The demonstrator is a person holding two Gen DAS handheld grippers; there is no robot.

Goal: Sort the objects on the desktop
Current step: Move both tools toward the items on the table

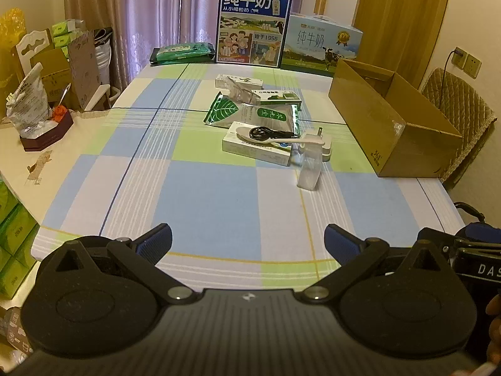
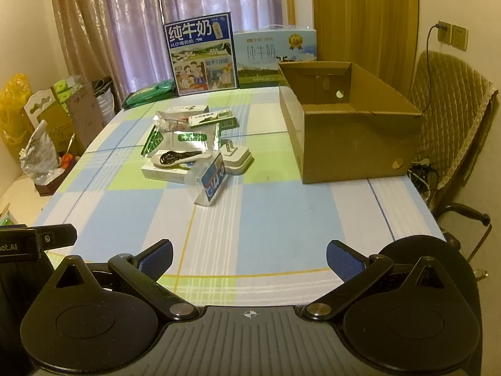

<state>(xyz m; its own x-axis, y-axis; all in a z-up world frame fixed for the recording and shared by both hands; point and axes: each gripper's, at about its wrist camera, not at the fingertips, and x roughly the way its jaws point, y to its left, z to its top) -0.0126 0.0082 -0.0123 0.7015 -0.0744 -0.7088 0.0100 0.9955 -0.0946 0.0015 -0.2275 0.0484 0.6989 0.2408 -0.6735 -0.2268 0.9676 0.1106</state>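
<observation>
We hold both jaws spread, empty; careless reach into pile [image 2: 194,144] could topple clear bottle [image 2: 208,181] off tabletop [image 2: 281,213]

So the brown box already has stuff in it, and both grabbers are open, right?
Not quite. The brown box looks empty in the right wrist view; the stuff is still piled on the table. Both the left gripper and right gripper are open.

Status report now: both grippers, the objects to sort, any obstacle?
Left gripper open, empty. Right gripper open, empty. Clutter pile untouched mid-table; cardboard box empty. Path clear.
</observation>
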